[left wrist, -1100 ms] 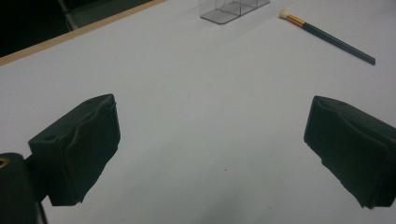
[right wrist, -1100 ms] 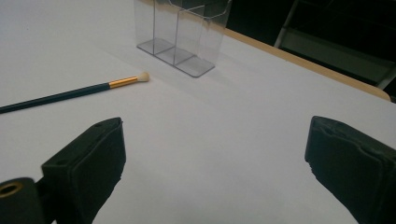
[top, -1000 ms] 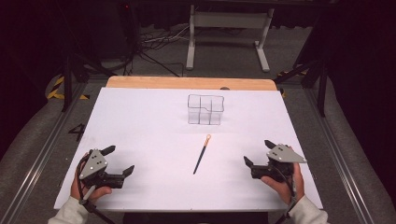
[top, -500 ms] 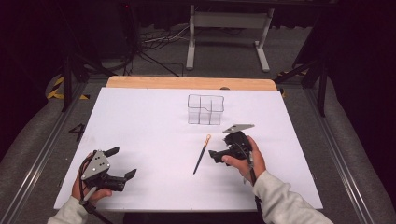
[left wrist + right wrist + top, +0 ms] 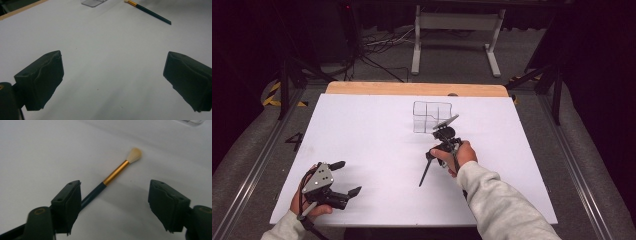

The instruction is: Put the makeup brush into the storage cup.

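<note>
White-topped table (image 5: 362,130) with a clear divided box (image 5: 431,117) and a dark-handled brush (image 5: 426,172) lying apart.

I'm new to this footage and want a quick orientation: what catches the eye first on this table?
The right gripper draws the eye, reached out to the middle of the white table with its jaws open over a thin paintbrush with a gold ferrule and pale bristles, which lies flat. Just beyond it stands a clear compartmented box. The left gripper sits open near the table's front left corner, holding nothing.
</note>
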Available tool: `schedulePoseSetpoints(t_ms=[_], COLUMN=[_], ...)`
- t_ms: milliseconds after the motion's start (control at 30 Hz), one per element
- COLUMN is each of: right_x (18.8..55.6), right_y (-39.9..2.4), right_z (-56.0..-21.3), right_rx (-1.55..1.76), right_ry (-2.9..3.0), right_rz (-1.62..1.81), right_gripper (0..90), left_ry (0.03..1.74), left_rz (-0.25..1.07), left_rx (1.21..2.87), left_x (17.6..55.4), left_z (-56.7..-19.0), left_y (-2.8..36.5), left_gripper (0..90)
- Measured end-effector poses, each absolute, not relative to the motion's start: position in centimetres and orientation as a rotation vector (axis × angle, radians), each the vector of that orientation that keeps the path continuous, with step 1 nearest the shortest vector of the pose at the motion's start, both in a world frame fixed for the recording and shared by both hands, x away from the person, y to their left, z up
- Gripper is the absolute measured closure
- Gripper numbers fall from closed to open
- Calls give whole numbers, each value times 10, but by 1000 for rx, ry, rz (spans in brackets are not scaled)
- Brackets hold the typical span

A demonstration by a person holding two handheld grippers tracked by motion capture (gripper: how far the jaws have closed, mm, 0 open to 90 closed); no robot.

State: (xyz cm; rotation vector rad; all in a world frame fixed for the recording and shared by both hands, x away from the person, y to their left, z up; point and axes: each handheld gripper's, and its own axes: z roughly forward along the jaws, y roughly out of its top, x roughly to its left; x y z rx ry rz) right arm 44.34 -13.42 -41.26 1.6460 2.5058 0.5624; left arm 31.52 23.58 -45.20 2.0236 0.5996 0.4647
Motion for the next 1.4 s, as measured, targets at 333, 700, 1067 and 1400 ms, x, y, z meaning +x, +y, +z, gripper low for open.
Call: schedulePoseSetpoints(t_ms=[333,700,1067,1400], right_x=[466,467,465,455], right_y=[-118,-96,-88,-104], right_z=[-418,-423,-421,-415], right_rx=[1702,1598,1480,1450], right_ry=[2551,2546,2650,2601], right_rz=[428,205,214,412], right_gripper=[501,540,847,848], left_ry=[557,548,566,580], left_rz=[433,420,422,432], left_rx=[2045,2059,2059,2039], left_x=[316,315,315,314], left_z=[-453,-453,-454,-454], left_y=[233,230,232,234], left_gripper=[42,44,44,40])
